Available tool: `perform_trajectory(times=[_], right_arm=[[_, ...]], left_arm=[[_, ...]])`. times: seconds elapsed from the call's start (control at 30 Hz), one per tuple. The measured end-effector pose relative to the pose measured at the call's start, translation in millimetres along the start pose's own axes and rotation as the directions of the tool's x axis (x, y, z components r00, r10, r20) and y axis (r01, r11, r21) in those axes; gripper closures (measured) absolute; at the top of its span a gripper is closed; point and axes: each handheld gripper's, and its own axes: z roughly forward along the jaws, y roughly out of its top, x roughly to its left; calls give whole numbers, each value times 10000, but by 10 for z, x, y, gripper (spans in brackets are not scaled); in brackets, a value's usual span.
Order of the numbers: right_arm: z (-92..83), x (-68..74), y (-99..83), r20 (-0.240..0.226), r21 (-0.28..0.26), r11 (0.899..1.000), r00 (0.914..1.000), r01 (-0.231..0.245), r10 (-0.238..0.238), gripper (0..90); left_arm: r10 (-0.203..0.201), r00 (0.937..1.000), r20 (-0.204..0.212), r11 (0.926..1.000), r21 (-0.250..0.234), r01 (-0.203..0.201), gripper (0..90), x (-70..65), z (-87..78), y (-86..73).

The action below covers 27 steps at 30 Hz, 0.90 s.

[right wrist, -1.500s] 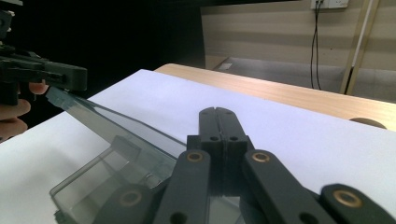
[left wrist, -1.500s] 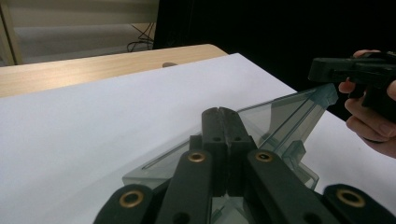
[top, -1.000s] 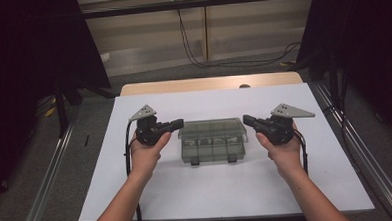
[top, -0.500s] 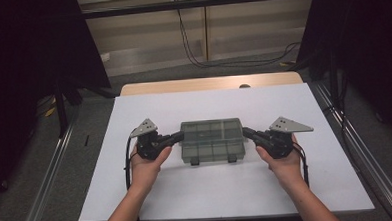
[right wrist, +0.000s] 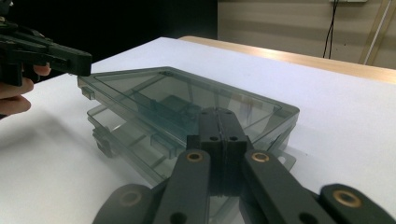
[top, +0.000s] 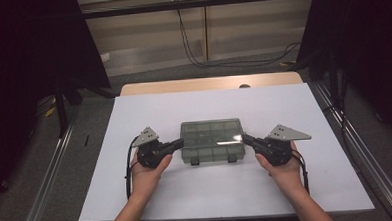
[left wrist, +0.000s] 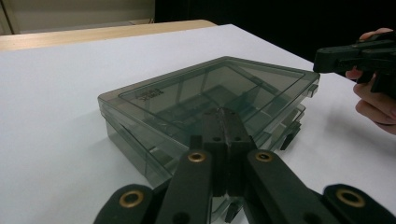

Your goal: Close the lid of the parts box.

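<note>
A smoky, see-through plastic compartment box [top: 213,141] is lying flat near the middle of the white sheet [top: 284,106] that is covering the desk [top: 210,83], its two dark latches facing the person's side. Dividers are showing through the lid; whether anything is sitting in the compartments I cannot tell.

Left gripper [top: 178,143]: jaws are standing fully together, nothing between them. The tip is pointing at the left end of the box, level with its lid. In the high view it is looking as if it is touching the box's left edge; contact cannot be confirmed. The left hand [top: 147,172] is wrapping the body from below, with a cable trailing beside the wrist.

Right gripper [top: 248,138]: jaws likewise pressed together and holding nothing. The tip is sitting at the right end of the box, at or just beside the lid's upper corner. The right hand [top: 284,166] is gripping the body, and the grey three-cornered plate is riding on top.

In the left gripper view, the closed jaws are lying over the near end of the box [left wrist: 205,100], with the right gripper [left wrist: 322,58] at the far corner. In the right gripper view it is mirrored: the box [right wrist: 182,109] ahead, the left gripper [right wrist: 84,60] at the far corner. There the lid is appearing slightly lifted off the base along the latch side.
</note>
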Motion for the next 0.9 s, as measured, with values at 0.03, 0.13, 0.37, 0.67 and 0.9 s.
perform_trajectory(times=[0.03,0.13,0.37,0.67,0.9], right_arm=[[0,-2,-11,1,25,10000,10000,28,-28,900],[1,-1,-40,-21,45,10000,10000,8,-8,900],[19,9,-112,23,210,9997,9999,104,-104,900],[49,27,-207,57,390,9992,10000,-20,17,900],[79,49,-256,163,695,9975,9997,143,-154,900]], left_arm=[[72,9999,-94,9999,74,-71,900,-1,0,-8],[-57,10000,-79,10000,-1,57,900,-11,14,-48],[30,9994,-351,9999,127,-26,900,-40,38,-114],[9,9989,-466,9996,290,5,900,-59,73,-193],[157,9978,-652,9982,589,-119,900,-79,98,-231]])
